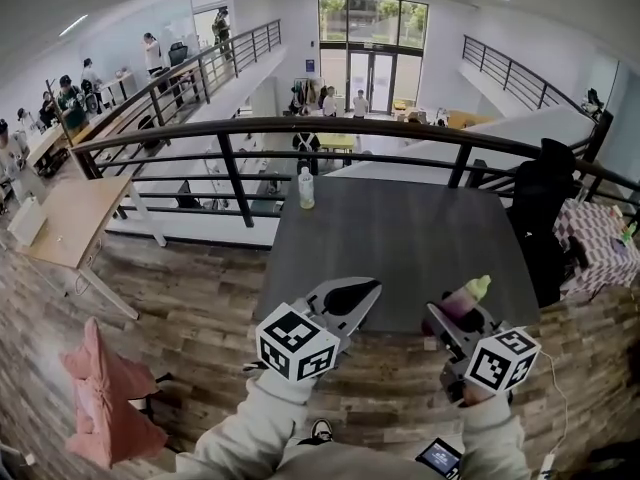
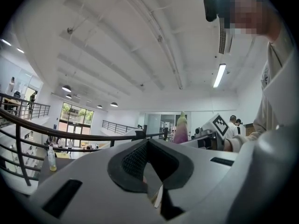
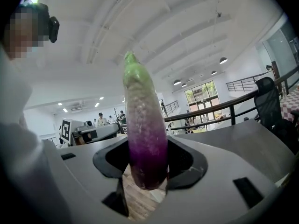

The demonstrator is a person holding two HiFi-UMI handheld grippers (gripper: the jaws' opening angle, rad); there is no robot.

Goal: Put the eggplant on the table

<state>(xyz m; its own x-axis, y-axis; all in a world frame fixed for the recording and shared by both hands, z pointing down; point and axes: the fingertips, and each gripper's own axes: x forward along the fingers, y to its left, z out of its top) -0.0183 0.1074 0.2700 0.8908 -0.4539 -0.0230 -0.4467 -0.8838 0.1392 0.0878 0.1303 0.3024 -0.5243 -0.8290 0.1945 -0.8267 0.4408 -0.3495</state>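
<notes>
Pinching smooth, tapered purple-to-green eggplant [image 3: 142, 125] upright: right tongs [image 3: 147, 160]; left tongs [image 2: 148, 144] pressed together, empty, at matte grey table [image 1: 400, 238] edge.

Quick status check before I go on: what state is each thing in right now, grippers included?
eggplant: held upright in the right gripper, green end up, not yet on the table.
right gripper: shut on the eggplant.
left gripper: shut, nothing between its jaws.
bottle: standing upright near the table's far edge.
</notes>
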